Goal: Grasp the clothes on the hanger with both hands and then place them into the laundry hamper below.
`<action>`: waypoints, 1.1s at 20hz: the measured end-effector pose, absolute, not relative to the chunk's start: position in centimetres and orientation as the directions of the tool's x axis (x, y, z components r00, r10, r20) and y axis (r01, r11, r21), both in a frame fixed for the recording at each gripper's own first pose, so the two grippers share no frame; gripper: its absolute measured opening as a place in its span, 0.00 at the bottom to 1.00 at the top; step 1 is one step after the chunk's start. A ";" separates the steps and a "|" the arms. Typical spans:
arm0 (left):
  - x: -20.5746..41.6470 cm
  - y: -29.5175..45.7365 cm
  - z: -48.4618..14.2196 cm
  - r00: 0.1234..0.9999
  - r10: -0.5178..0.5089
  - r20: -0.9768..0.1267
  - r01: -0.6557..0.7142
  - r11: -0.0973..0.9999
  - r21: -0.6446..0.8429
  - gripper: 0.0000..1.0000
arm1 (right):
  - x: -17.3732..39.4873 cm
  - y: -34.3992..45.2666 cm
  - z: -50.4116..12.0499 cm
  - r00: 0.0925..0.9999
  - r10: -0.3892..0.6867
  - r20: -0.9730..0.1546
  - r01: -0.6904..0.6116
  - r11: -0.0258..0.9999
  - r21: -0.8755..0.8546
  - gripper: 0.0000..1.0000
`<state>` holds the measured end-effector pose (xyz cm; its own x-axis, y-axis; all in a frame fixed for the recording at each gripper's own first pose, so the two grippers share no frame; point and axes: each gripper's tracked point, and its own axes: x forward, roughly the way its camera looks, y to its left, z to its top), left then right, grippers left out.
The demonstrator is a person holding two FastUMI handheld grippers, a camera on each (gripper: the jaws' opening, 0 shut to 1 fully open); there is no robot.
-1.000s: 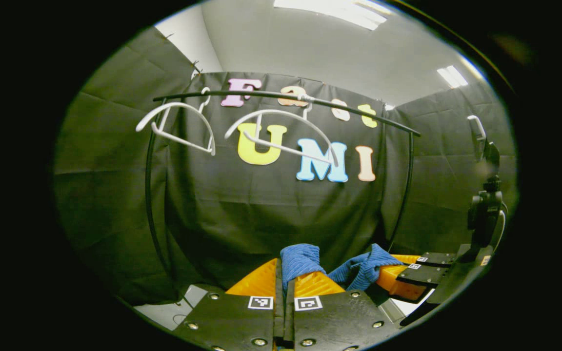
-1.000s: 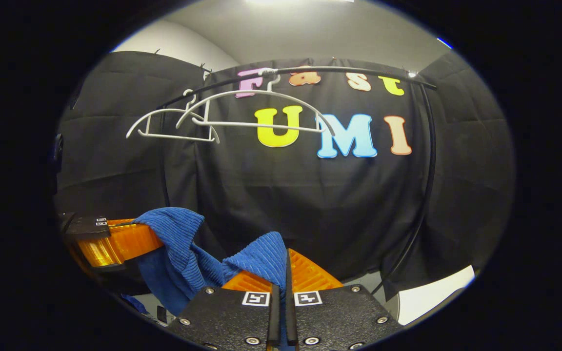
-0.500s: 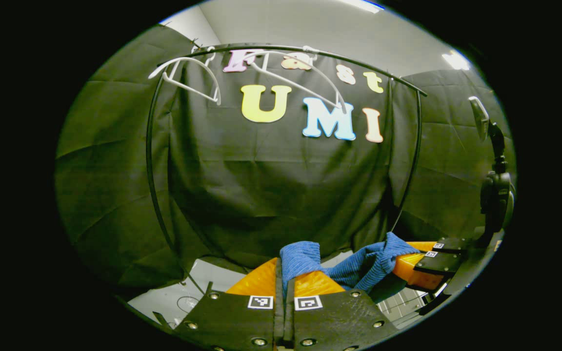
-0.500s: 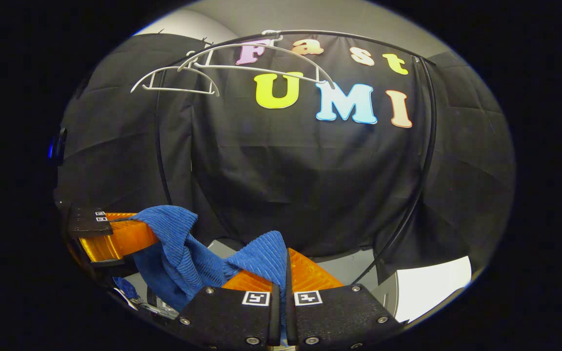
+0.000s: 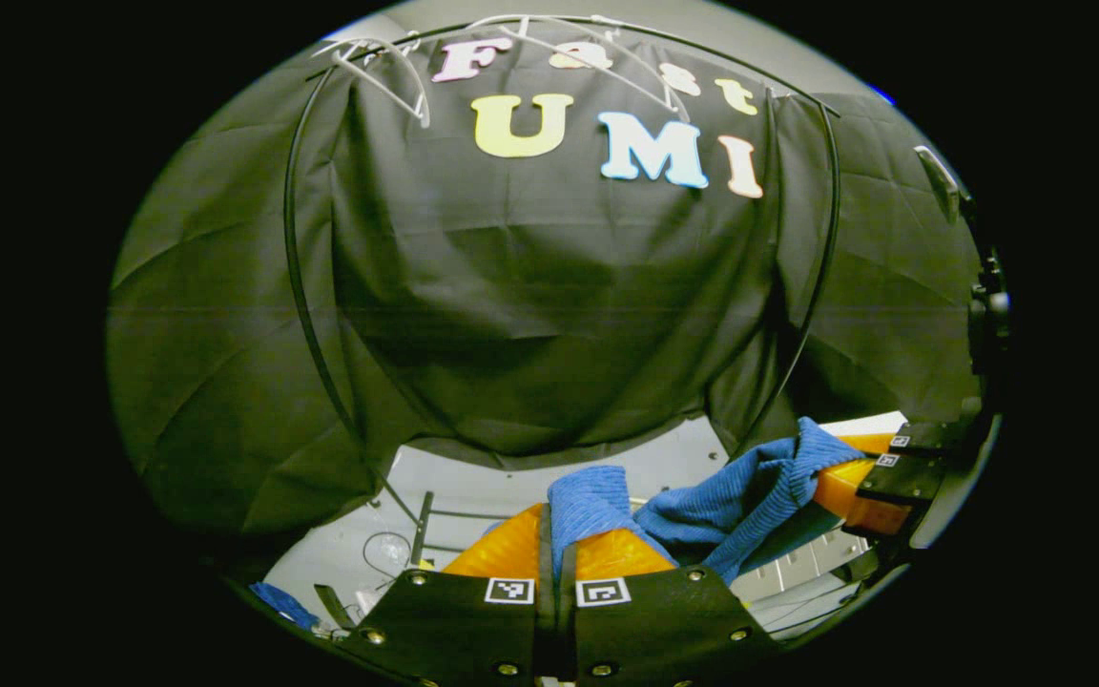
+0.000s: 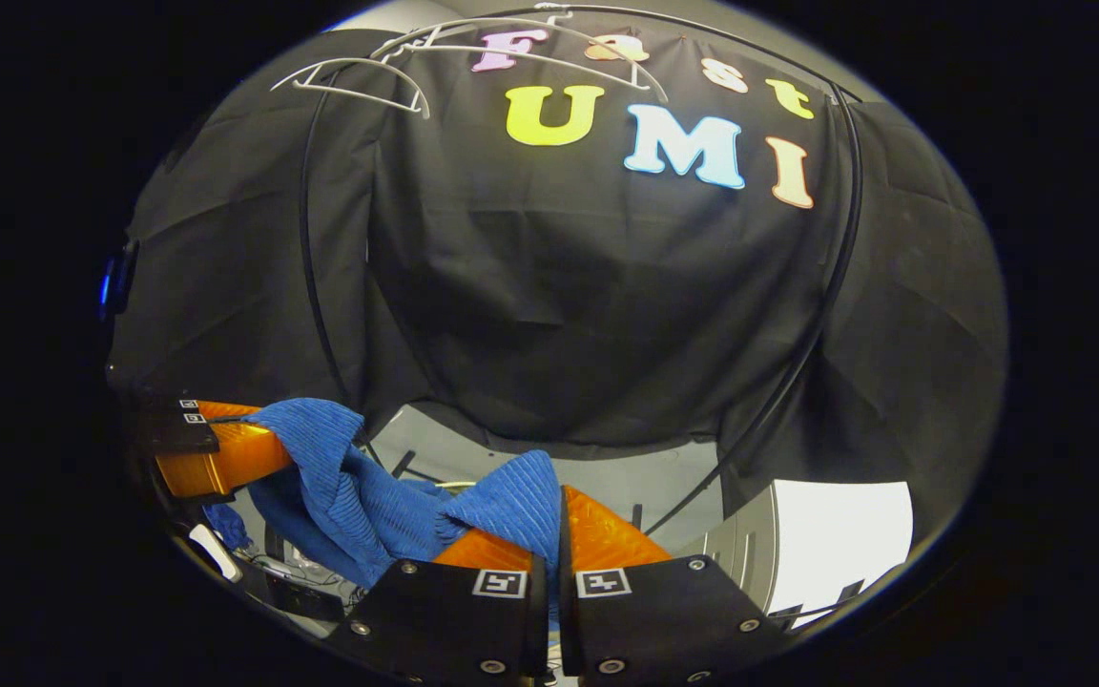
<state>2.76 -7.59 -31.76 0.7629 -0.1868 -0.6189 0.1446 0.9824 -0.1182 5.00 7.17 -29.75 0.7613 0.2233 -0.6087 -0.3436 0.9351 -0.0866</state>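
A blue ribbed garment (image 5: 721, 496) hangs stretched between both grippers, off the hangers. My left gripper (image 5: 556, 523) is shut on one bunched end of it at the bottom of the left gripper view. The right gripper (image 5: 860, 469) shows at the far right of that view, holding the other end. In the right gripper view, my right gripper (image 6: 559, 510) is shut on the garment (image 6: 359, 487), and the left gripper (image 6: 216, 456) grips it at the left. Two bare white hangers (image 5: 387, 62) (image 6: 359, 72) stay high on the rail.
A black tubular clothes rack (image 5: 294, 286) (image 6: 306, 239) stands against the black cloth wall. Grey floor (image 5: 511, 477) and the rack's base bars lie below. A white box-like thing (image 6: 836, 534) stands low on the right. A light slatted surface (image 5: 798, 571) sits under the garment.
Both grippers have come down with the garment held between them. The hangers and rail have slid up to the top of both views, and the floor has come into sight.
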 end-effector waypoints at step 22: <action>0.4 -6.6 -35.4 0.679 -0.134 -0.722 0.161 0.986 -0.032 0.94 | 2.3 5.6 -34.1 0.684 0.176 -0.708 -0.316 0.946 -0.070 0.91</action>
